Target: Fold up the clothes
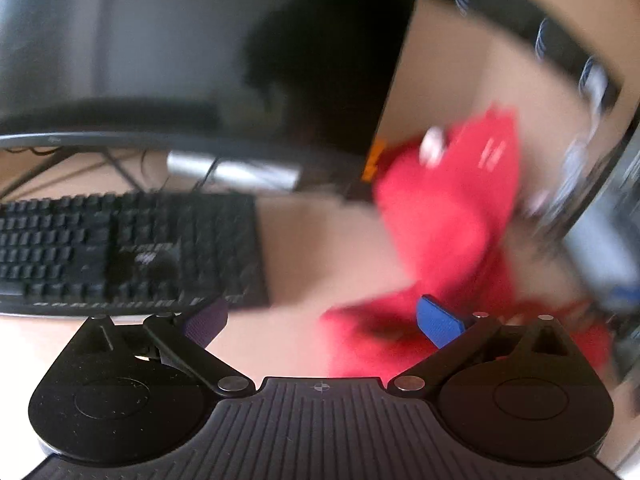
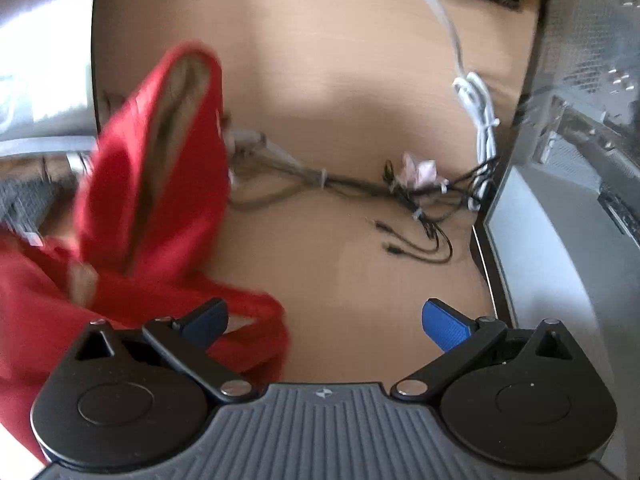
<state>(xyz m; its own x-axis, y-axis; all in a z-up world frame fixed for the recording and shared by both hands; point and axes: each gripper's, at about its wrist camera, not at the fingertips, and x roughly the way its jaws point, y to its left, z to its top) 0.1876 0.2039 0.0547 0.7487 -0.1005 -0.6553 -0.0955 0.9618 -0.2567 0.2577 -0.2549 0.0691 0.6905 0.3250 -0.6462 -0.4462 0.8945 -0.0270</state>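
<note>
Hovering low, we hold both the left hand-held gripper (image 1: 322, 318) and right hand-held gripper (image 2: 326, 320) spread apart beside the red garment (image 2: 152, 184) on the surface (image 2: 340, 92).

left wrist view: sits low over the desk (image 1: 304, 232), looks forward across it toward the keyboard (image 1: 128, 248) and monitor (image 1: 120, 40) at far left. heavily blurred. right wrist view: higher, tilted down onto the desk top (image 2: 340, 80), facing a tangle of cables (image 2: 400, 188) mid-distance. both close to the surface. shared: the red garment (image 1: 448, 216) (image 2: 152, 184), right in the left view, left in the right view.
</note>
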